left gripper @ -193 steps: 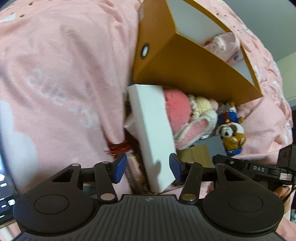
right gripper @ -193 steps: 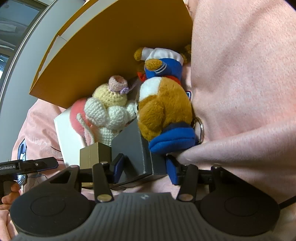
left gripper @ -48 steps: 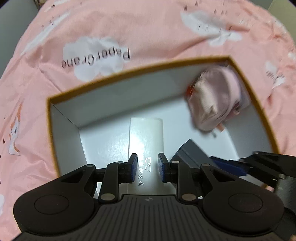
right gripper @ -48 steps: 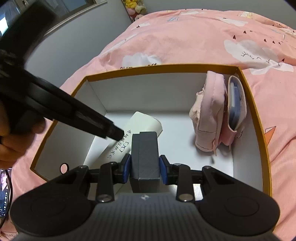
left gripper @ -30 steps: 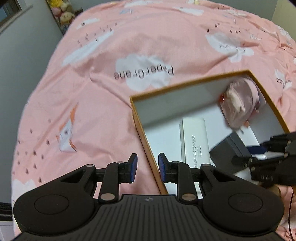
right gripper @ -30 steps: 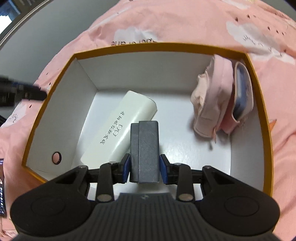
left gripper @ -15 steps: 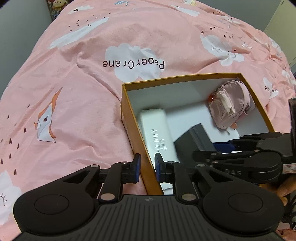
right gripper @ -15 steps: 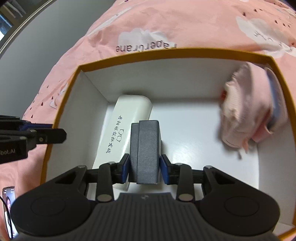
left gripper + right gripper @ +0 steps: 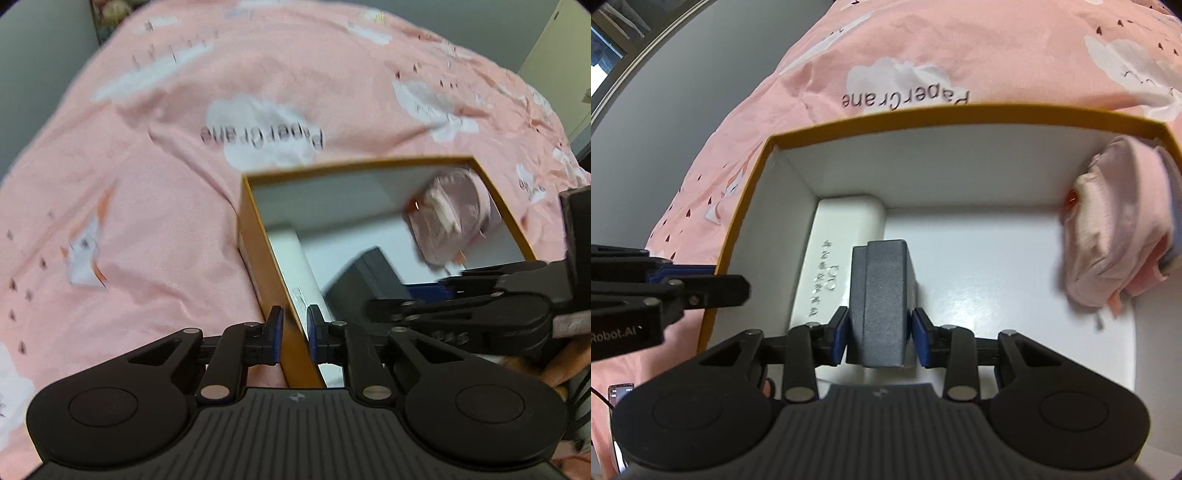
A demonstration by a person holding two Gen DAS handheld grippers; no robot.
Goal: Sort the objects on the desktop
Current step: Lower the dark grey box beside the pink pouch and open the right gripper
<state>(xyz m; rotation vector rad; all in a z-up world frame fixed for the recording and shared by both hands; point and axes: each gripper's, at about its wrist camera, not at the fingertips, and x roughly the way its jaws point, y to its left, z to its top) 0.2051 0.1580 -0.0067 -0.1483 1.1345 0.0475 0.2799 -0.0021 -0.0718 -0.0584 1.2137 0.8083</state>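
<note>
An orange box (image 9: pixel 923 110) with a white inside lies open on the pink bedspread. In it are a white case (image 9: pixel 842 229) along the left wall and a pink pouch (image 9: pixel 1115 229) at the right. My right gripper (image 9: pixel 879 332) is shut on a dark grey box (image 9: pixel 879 288), held low inside beside the white case. My left gripper (image 9: pixel 295 332) straddles the orange box's (image 9: pixel 354 164) left wall. Its jaws are closing around that wall, and a thin gap shows at the pads. In this blurred left wrist view the grey box (image 9: pixel 362 280) and pouch (image 9: pixel 454 218) also show.
The pink bedspread (image 9: pixel 147 184) with white clouds and lettering spreads around the box. A grey wall rises beyond its far left edge. A phone (image 9: pixel 620 398) lies at the lower left. A hand (image 9: pixel 554 373) holds the right gripper.
My left gripper has left the white case in the box, shifted over the left wall and narrowed its jaws. The right gripper has carried the grey box leftward next to the white case.
</note>
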